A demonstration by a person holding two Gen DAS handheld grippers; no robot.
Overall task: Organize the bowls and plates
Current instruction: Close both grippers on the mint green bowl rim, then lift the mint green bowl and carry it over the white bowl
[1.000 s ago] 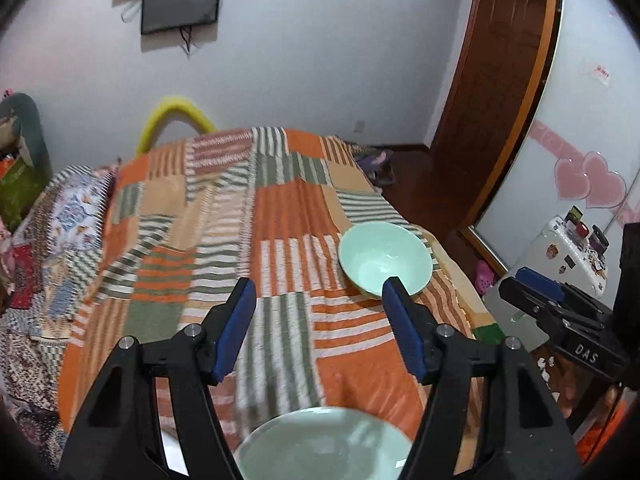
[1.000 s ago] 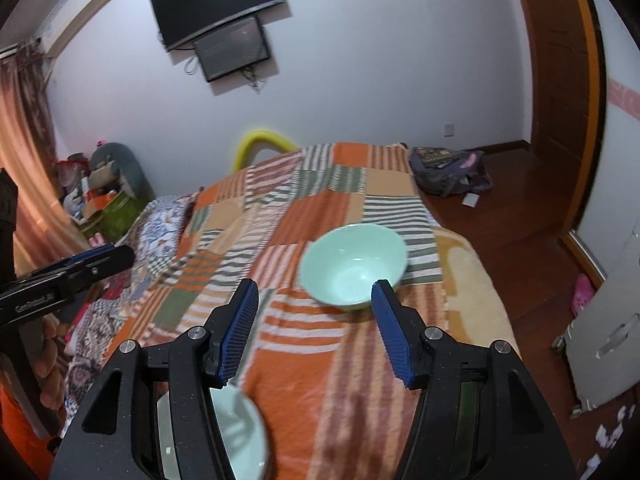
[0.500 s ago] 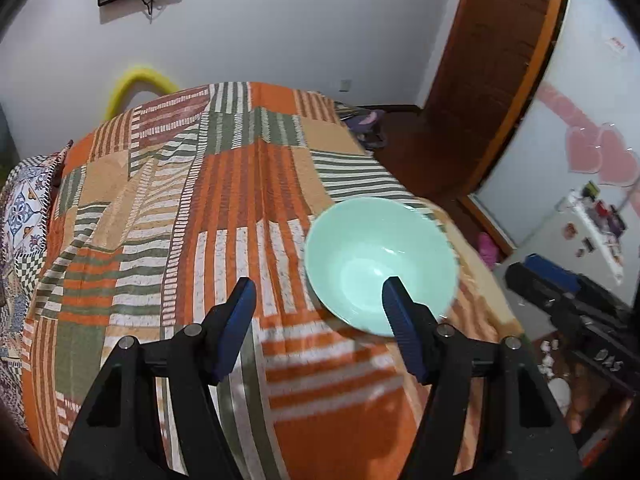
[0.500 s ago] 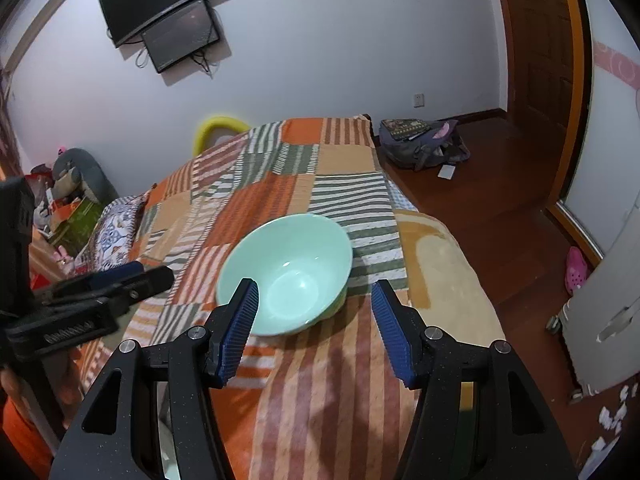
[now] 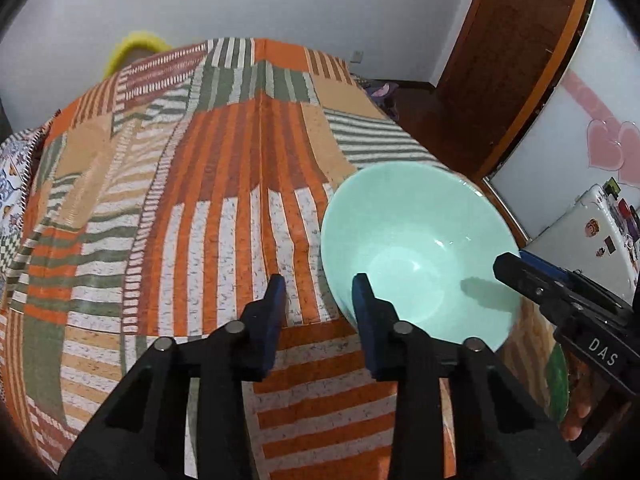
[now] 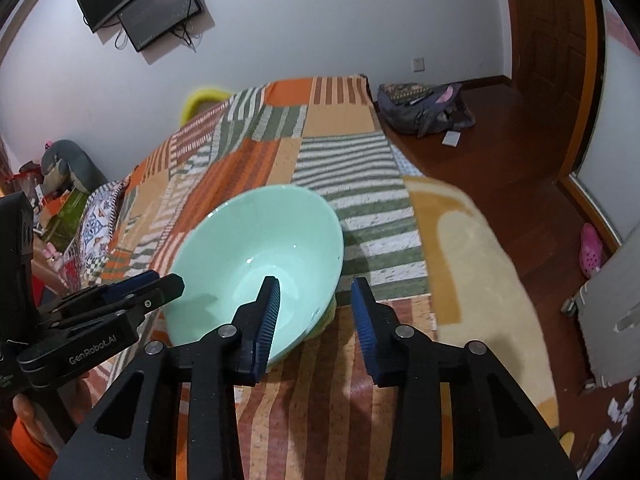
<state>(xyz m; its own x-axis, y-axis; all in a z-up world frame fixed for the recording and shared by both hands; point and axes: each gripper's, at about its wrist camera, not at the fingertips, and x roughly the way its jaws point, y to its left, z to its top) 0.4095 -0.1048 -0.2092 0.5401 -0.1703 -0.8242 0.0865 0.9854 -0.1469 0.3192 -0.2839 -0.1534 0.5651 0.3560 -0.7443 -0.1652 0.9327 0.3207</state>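
The left gripper [image 5: 318, 294] has its jaws closing, and the near left rim of the mint-green bowl [image 5: 416, 256] stands between the blue pads, which do not press it yet. The right gripper [image 6: 316, 300] is closing too, with the bowl's near right rim between its pads, also not pressed. The bowl sits upright on the striped patchwork blanket [image 5: 224, 184], close to the bed's right edge. Farther away, a backpack [image 6: 424, 106] lies on the wooden floor and a dark screen [image 6: 160, 12] hangs on the wall.
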